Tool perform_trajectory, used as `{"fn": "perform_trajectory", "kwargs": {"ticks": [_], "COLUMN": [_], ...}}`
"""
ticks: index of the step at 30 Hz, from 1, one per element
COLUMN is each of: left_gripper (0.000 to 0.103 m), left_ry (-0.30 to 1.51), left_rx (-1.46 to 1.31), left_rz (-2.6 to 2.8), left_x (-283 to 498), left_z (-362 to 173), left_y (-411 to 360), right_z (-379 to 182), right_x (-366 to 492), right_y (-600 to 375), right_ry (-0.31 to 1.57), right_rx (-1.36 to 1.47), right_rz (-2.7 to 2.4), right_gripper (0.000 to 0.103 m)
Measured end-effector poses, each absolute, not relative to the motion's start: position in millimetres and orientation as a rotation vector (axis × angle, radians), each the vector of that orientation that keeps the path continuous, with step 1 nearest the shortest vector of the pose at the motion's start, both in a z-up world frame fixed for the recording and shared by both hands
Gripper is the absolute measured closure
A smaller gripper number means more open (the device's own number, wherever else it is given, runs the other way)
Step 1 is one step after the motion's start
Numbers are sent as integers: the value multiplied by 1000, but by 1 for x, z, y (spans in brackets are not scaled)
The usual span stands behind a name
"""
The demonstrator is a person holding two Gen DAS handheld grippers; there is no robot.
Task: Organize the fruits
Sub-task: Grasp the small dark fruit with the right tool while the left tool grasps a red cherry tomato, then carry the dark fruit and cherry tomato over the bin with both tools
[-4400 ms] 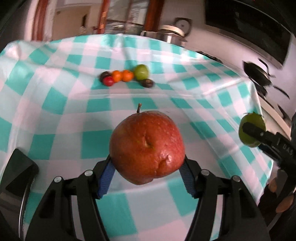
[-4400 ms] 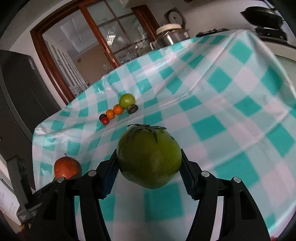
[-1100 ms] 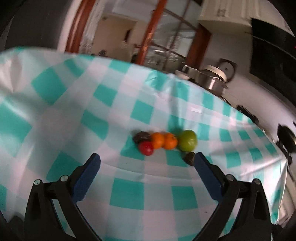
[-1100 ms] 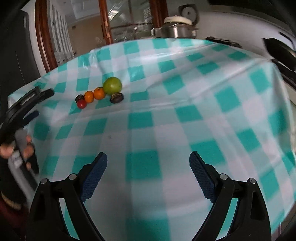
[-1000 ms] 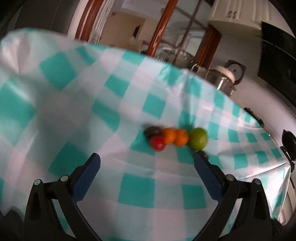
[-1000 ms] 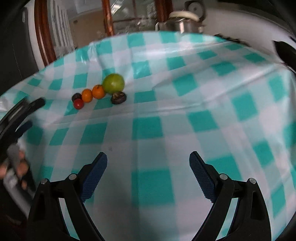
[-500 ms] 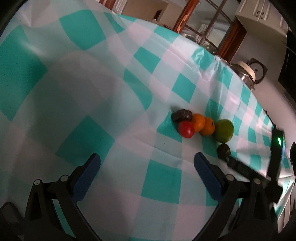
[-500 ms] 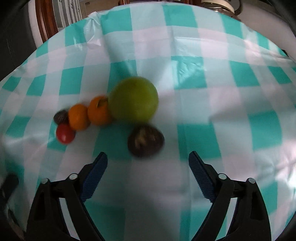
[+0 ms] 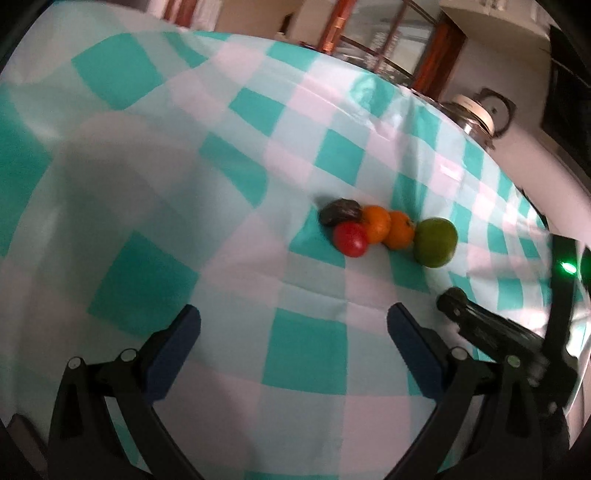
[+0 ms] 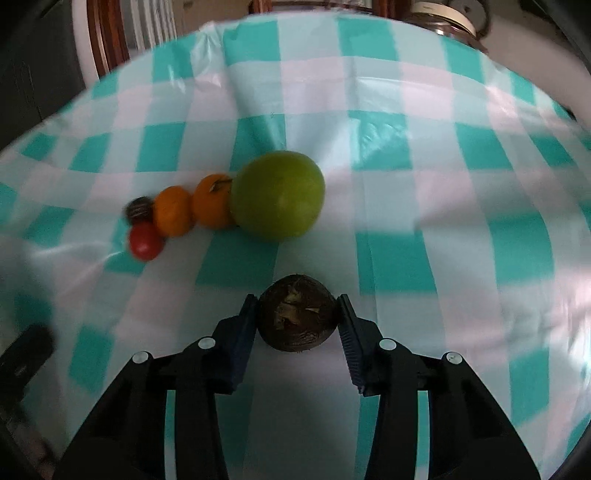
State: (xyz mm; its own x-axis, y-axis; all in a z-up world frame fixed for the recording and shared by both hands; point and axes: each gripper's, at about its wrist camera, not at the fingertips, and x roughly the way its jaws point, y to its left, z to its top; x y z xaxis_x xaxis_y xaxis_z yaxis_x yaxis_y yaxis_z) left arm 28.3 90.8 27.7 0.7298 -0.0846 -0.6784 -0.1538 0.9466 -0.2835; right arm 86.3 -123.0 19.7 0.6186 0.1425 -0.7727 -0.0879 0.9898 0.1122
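A row of fruit lies on the checked tablecloth: a dark fruit, a red tomato, two oranges and a green fruit. The row also shows in the right wrist view, with the green fruit, the oranges, the tomato and the small dark fruit. My right gripper is shut on a dark brown round fruit just in front of the green fruit. My left gripper is open and empty, short of the row. The right gripper's tip shows at the right of the left wrist view.
A steel pot with a lid stands beyond the table's far edge, near a wooden-framed glass door. A dark cabinet stands at the left of the right wrist view.
My right gripper moved in to the dark brown fruit and closed on it. My left gripper came closer to the row and stays open. Both large fruits held earlier are gone from the jaws.
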Motion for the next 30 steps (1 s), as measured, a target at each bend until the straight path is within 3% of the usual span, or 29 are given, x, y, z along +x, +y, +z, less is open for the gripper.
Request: {"fn": "perform_trajectory", "kwargs": {"ticks": [11,23,26,30], "left_gripper": [2,48,69,69], "left_ry": [836,884,884,868], "left_rx": [-234,-139,-127,-142], "left_rz": [-67,1,-9,-34], "left_x": [72,150,150,138], "left_z": [22,12,12,13], "left_y": [60,41,39,41], "right_z": [30,28,26,24], "right_x": [21,32,32,32], "right_y": [-151,-150,-151,-154], "right_ry": [800,815,820,821], "right_rx": [212,268,284,307], "right_rz": [192,250,253,261], "right_gripper": [59,59,59,59]}}
